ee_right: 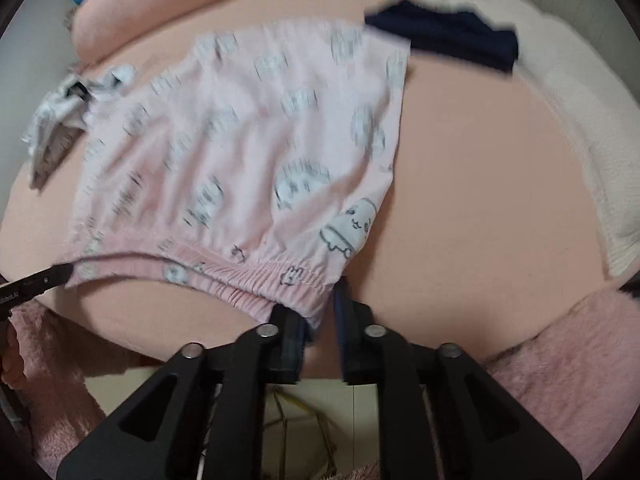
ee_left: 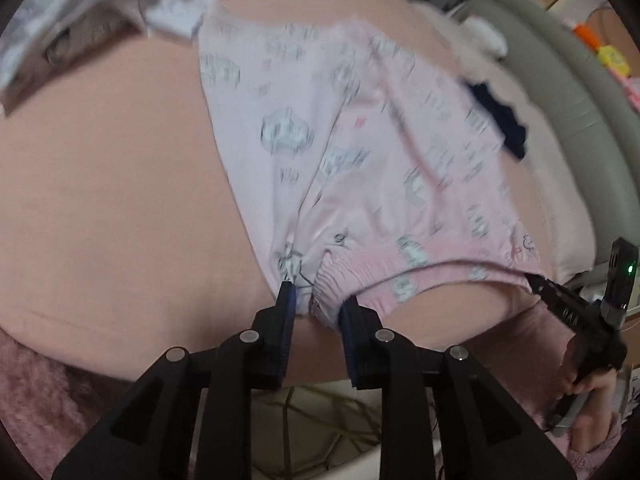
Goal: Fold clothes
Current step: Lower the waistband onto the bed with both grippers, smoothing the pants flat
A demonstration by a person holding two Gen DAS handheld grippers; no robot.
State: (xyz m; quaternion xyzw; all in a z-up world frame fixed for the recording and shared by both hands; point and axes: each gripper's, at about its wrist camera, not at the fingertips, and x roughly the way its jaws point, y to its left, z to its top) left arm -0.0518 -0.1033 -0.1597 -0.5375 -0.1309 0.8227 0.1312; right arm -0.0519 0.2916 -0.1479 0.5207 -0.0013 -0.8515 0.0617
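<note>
Pyjama shorts (ee_right: 248, 152), pink with a cartoon print, spread flat on the bed (ee_right: 480, 184); left tongs (ee_left: 316, 300) and right tongs (ee_right: 320, 308) each pinch a waistband corner. Probable step: spreading or starting a fold.

Bare bed sheet (ee_right: 480, 184) open right of the pink shorts (ee_right: 248, 132), clear lane to the near edge. Far side is blocked: navy garment (ee_right: 452, 42) at the shorts' far right corner, grey-white crumpled clothes (ee_right: 64, 120) at far left, cream blanket (ee_right: 580, 128) along the right edge.
</note>
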